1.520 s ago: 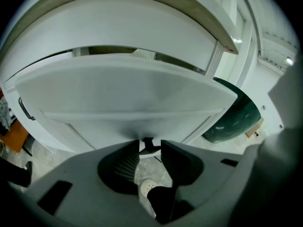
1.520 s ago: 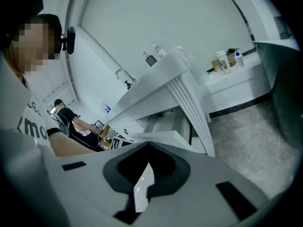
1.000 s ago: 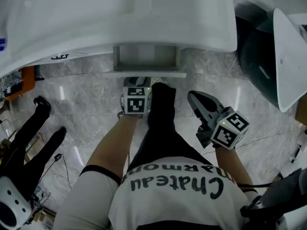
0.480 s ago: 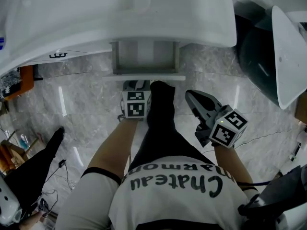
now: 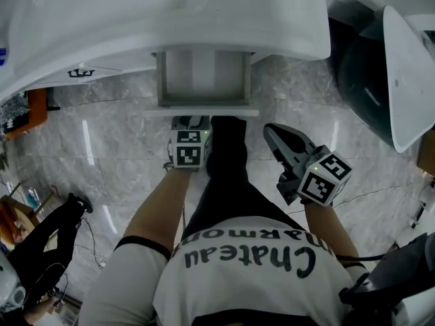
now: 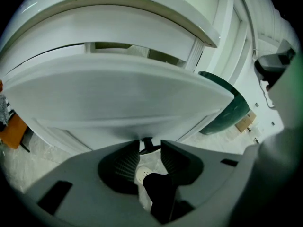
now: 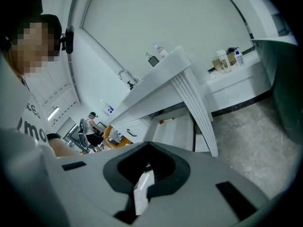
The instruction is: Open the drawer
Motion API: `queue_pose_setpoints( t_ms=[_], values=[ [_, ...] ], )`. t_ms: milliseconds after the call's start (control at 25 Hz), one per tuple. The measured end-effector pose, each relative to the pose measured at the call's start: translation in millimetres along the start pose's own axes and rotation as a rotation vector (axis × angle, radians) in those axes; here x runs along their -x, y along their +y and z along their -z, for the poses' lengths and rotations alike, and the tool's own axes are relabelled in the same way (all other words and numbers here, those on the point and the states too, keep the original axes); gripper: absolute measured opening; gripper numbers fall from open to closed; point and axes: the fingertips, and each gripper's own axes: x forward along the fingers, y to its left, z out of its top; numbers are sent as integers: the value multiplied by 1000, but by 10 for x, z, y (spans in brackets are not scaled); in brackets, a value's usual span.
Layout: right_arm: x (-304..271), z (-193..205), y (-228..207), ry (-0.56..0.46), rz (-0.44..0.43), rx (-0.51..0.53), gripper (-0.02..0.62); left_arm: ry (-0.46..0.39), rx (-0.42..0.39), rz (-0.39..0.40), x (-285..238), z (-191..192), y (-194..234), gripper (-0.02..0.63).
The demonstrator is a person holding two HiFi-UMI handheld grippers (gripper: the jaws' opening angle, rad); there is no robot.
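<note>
The drawer (image 5: pixel 202 80) stands partly out, its front running crosswise. The left gripper (image 5: pixel 193 121) is at the middle of that front, jaws clamped on the knob (image 6: pixel 146 142). The right gripper (image 5: pixel 270 132), jaws together and empty, hangs further off to the right of the front.

Drawer (image 5: pixel 202 73) projects from under the counter (image 5: pixel 170 19), above the floor (image 5: pixel 122 134). Left gripper (image 5: pixel 191 121) sits directly before the drawer's front panel, with the knob (image 6: pixel 146 141) between its jaws. The person's leg (image 5: pixel 228 161) stands just right of that gripper. Right gripper (image 5: pixel 272 133) lies right of the leg, apart from the drawer. A tub (image 5: pixel 367 87) stands at far right.
</note>
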Motion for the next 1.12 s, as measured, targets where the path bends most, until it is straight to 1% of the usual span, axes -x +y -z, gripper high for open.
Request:
queue_pose_setpoints(
  t_ms=[120,280,440,600,760,840,920,1040,1120],
  values=[
    [14,-50,-23,-11,4,-3,6,18,-14,10,6,111,-42,139],
    [2,-70,7,-3,0,7,6,31,3,23,75,172,-119,140],
    [-15,-112,45,-2,-9,11,6,29,-1,26,91,173,-143,140],
    [-27,-156,93,-2,-13,19,6,29,9,8,99,172,-154,141],
    [-25,-240,147,-7,-9,34,6,56,-10,22,111,196,-190,153],
    [-27,-312,204,-19,-12,43,6,82,-37,38,129,242,-190,167],
    [-19,-414,261,-37,-15,54,6,115,-85,63,173,258,-215,172],
    [25,-593,365,-65,-24,74,6,148,-202,107,335,232,-306,172],
    [88,-683,451,-78,-31,91,6,152,-269,114,494,255,-340,172]
  ],
)
